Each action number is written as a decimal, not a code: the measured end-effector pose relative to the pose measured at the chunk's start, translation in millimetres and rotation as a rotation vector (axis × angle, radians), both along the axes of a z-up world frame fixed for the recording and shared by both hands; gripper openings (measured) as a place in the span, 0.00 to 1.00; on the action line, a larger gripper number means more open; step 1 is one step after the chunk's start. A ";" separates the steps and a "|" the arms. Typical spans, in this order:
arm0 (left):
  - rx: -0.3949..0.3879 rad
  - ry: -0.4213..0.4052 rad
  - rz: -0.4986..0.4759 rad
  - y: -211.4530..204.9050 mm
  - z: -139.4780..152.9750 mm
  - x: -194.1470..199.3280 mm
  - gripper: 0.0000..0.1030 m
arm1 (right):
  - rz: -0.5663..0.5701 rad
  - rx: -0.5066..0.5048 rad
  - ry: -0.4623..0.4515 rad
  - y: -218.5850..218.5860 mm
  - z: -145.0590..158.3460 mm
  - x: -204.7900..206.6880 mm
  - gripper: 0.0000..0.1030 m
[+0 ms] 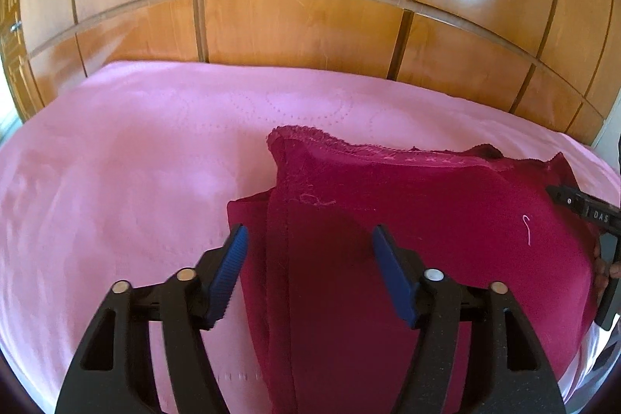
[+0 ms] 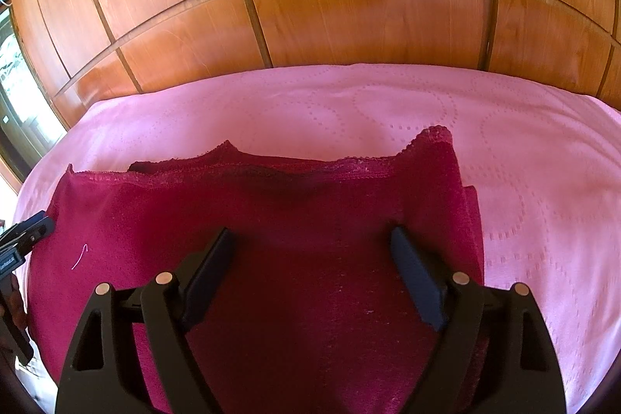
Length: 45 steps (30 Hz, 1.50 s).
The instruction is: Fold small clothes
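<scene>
Beneath both grippers' spread fingers (image 1: pixel 229 258), the crimson garment (image 2: pixel 310 220)

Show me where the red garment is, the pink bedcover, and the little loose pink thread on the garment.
Red garment (image 2: pixel 302 216): right wrist view, middle of its flat fabric.
Pink bedcover (image 1: pixel 116 161): left wrist view, bare area left of the garment.
Loose pink thread (image 1: pixel 528 228): left wrist view, middle of the curled strand.

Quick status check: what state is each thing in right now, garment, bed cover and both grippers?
Dark red garment: lying on the bed, side edges folded over, lace hem away from the cameras.
Pink bedspread: spread flat.
Left gripper: open, above the garment.
Right gripper: open, nothing held.
</scene>
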State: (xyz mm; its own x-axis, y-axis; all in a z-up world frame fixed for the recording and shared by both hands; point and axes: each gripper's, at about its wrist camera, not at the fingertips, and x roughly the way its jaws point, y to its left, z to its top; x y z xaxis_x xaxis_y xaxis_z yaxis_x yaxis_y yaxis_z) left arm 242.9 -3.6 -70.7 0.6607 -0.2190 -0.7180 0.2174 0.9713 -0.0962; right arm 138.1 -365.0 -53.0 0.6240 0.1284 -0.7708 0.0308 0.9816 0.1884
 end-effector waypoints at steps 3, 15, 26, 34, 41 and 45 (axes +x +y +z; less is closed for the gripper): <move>-0.036 0.034 -0.016 3.3 -4.8 7.4 0.36 | 0.002 -0.005 0.001 0.7 0.3 0.3 0.82; -0.066 0.052 0.051 9.4 -20.4 37.2 0.07 | -0.029 -0.022 0.005 6.2 2.5 6.5 0.84; 0.015 -0.054 0.124 7.3 4.8 -8.1 0.51 | -0.023 -0.013 0.019 4.0 7.3 3.8 0.85; 0.018 -0.083 0.113 13.0 11.5 -45.5 0.51 | -0.035 0.014 0.015 -9.1 23.9 -15.6 0.85; -0.004 -0.082 0.091 9.5 13.7 -65.6 0.51 | -0.082 0.012 0.006 -32.4 31.5 -40.5 0.86; -0.024 -0.080 0.085 7.6 14.4 -73.6 0.51 | -0.115 0.028 0.034 -47.1 24.8 -54.1 0.87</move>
